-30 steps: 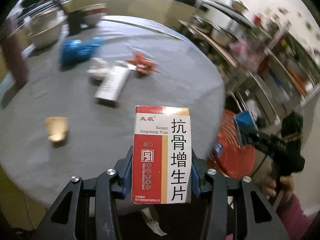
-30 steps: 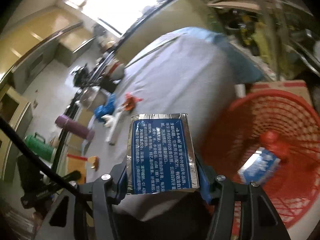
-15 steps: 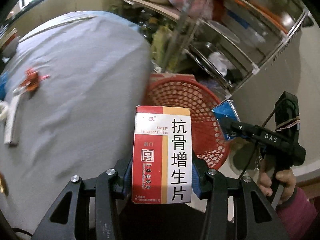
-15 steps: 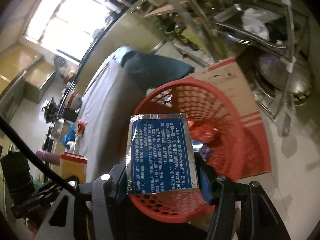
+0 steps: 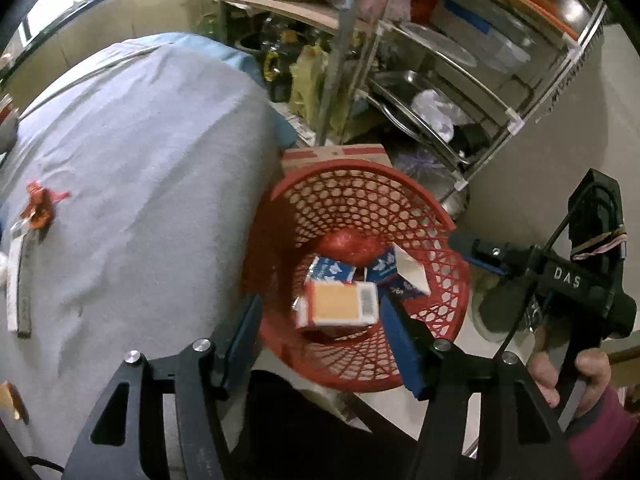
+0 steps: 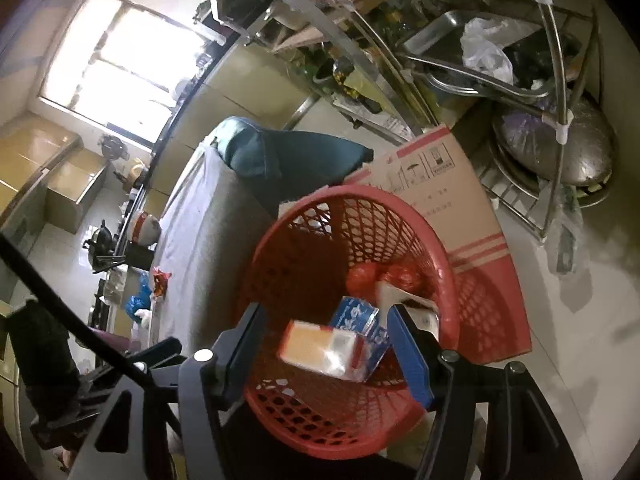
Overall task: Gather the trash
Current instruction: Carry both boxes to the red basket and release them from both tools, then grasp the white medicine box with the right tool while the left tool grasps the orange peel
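A red mesh basket [image 5: 448, 312] [image 6: 476, 304] stands on the floor beside the grey-clothed table [image 5: 132, 184]. Both grippers hang over it, open and empty: my left gripper [image 5: 324, 332] and my right gripper [image 6: 326, 344]. The red-and-white medicine box [image 5: 340, 304] [image 6: 320, 346] lies blurred in the basket among blue-and-white cartons [image 5: 332, 270] [image 6: 354, 318] and a red crumpled piece [image 5: 348, 246]. The right gripper also shows in the left wrist view [image 5: 476, 250], at the basket's right rim.
On the table lie a red wrapper [image 5: 40, 206], a long white box [image 5: 20, 280] and a tan scrap [image 5: 12, 400]. A cardboard box [image 6: 444, 184] lies under the basket. A metal rack [image 5: 440, 60] with pans stands behind it.
Both grippers have opened over the basket. The red-and-white box left my left gripper and the blue foil packet left my right gripper; both dropped into the basket.
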Available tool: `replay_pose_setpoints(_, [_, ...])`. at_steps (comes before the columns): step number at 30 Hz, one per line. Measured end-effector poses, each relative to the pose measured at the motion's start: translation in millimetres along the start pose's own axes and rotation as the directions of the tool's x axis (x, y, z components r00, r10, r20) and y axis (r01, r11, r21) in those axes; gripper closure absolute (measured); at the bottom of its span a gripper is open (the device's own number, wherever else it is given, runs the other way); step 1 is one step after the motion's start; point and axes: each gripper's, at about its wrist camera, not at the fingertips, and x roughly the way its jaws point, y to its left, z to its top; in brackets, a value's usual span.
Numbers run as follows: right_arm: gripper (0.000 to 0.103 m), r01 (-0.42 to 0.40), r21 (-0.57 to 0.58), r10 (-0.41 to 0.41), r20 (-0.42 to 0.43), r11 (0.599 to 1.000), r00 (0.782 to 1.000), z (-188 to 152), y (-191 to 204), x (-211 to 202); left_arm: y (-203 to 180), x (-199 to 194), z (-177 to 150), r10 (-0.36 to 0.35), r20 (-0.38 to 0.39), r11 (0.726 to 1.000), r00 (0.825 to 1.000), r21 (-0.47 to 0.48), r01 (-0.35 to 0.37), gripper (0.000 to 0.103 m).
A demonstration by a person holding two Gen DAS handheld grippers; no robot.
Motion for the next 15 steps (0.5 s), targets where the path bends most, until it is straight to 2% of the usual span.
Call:
replay_pose_setpoints(4, [0.036, -0.012, -0.034, 0.013, 0.012, 0.999, 1.0, -1, 20, 1, 27, -22, -12, 0.059, 0.048, 0.998, 0.997, -0.041, -0.057, 0.04])
replay_pose_setpoints(8, [0.036, -0.042, -0.095, 0.042, 0.005, 0.995, 0.999, -4, 51, 6, 63, -54, -31, 0.142, 0.103, 0.985, 0.984, -0.108, -0.131, 0.04])
replay_pose_setpoints(10, [0.036, -0.063, -0.136, 0.063, -0.008, 0.989, 0.998, -6, 73, 11, 84, -71, -46, 0.201, 0.13, 0.972, 0.971, -0.149, -0.181, 0.038])
replay_pose_setpoints(15, [0.036, -0.119, -0.241, 0.109, -0.057, 0.963, 0.992, -19, 132, 28, 130, -106, -90, 0.361, 0.15, 0.912, 0.921, -0.264, -0.314, 0.036])
